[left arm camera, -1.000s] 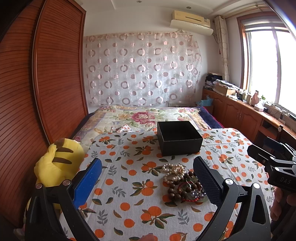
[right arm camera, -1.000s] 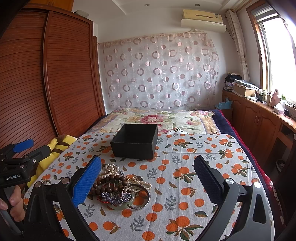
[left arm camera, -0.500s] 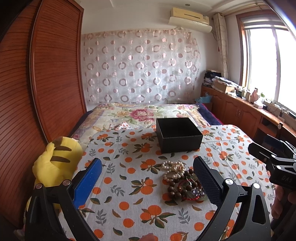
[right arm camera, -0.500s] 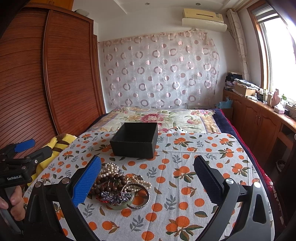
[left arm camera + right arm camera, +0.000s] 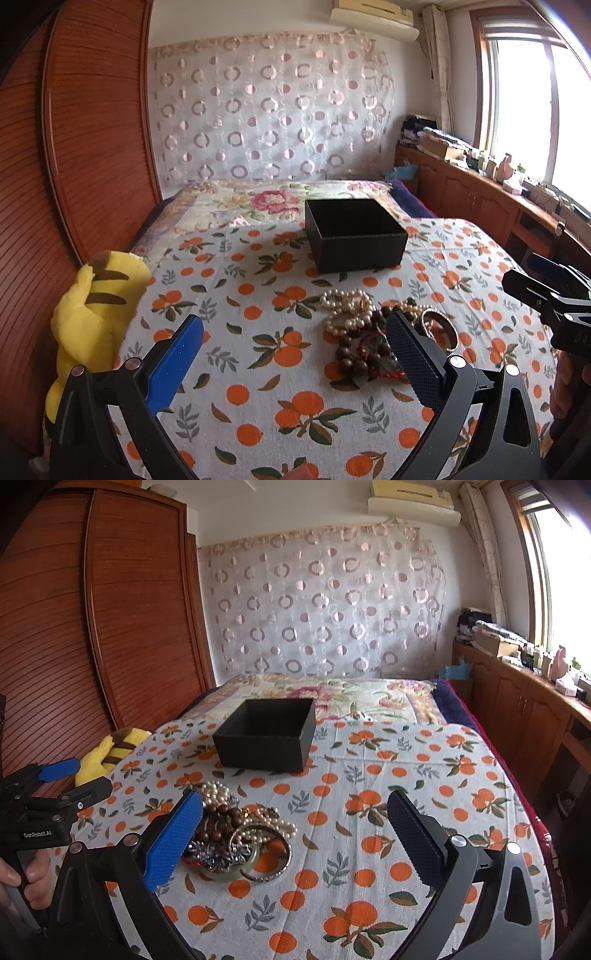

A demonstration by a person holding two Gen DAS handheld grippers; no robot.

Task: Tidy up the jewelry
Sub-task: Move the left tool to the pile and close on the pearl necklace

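- One heap of jewelry (image 5: 364, 332) is shown on the orange-print cloth (image 5: 280, 369); a pearl strand (image 5: 345, 308), a dark wooden bead string (image 5: 354, 354) and two bangles (image 5: 258, 853) can be counted in it, the rest being too tangled to count.
- In the left wrist view the heap is seen just ahead of the dark right finger, partly covered by its tip; in the right wrist view it lies against the blue left finger (image 5: 173, 840).
- One open black box (image 5: 352, 232) is placed beyond the fingertips, apart from the heap.
- The left gripper (image 5: 295, 354) is held wide apart, nothing being gripped.
- The right gripper (image 5: 295, 834) is likewise spread wide and grips nothing.
- One yellow plush toy (image 5: 92, 314) is seen beyond the blue finger, at the cloth's edge.
- Compared with one second earlier, the heap and box are rendered nearer to both pairs of fingers; the finger spread is unchanged.
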